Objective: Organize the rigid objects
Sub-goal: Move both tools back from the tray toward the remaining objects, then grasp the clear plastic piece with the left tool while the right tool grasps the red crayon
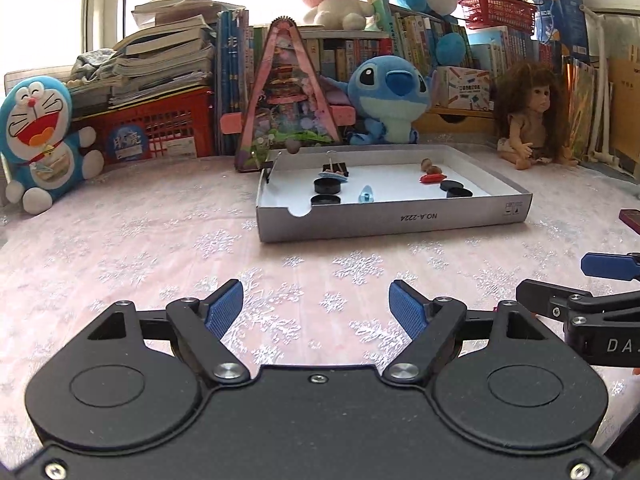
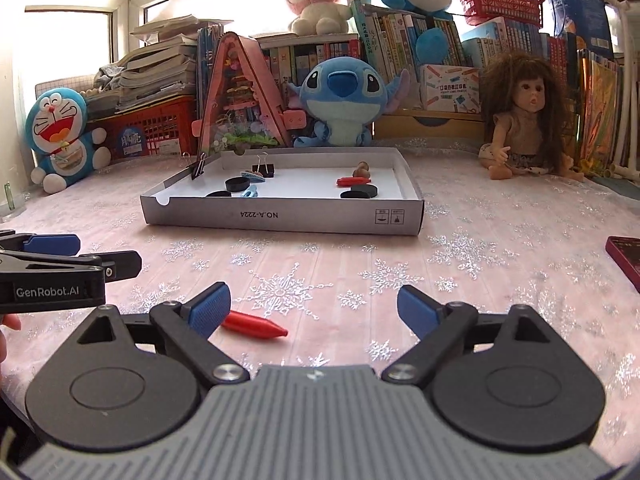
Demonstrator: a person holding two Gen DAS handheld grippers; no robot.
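Observation:
A shallow white cardboard tray (image 1: 394, 218) (image 2: 280, 218) stands on the table ahead. It holds black round caps (image 1: 327, 186) (image 2: 359, 191), binder clips (image 1: 335, 168) (image 2: 263, 169), a red crayon-like piece (image 1: 433, 178) (image 2: 352, 181), a small blue piece (image 1: 367, 194) (image 2: 250, 191) and brown nuts (image 2: 362, 168). A second red crayon-like piece (image 2: 256, 325) lies on the cloth just ahead of my right gripper (image 2: 314, 306), next to its left pad. My left gripper (image 1: 316, 304) hovers over bare cloth. Both are open and empty.
The table has a pink snowflake cloth (image 1: 160, 248). Plush toys (image 1: 386, 96), a doll (image 2: 520, 120), a pink triangular model (image 1: 286, 96), red baskets and books line the back. A dark red flat object (image 2: 626, 258) lies at the right edge.

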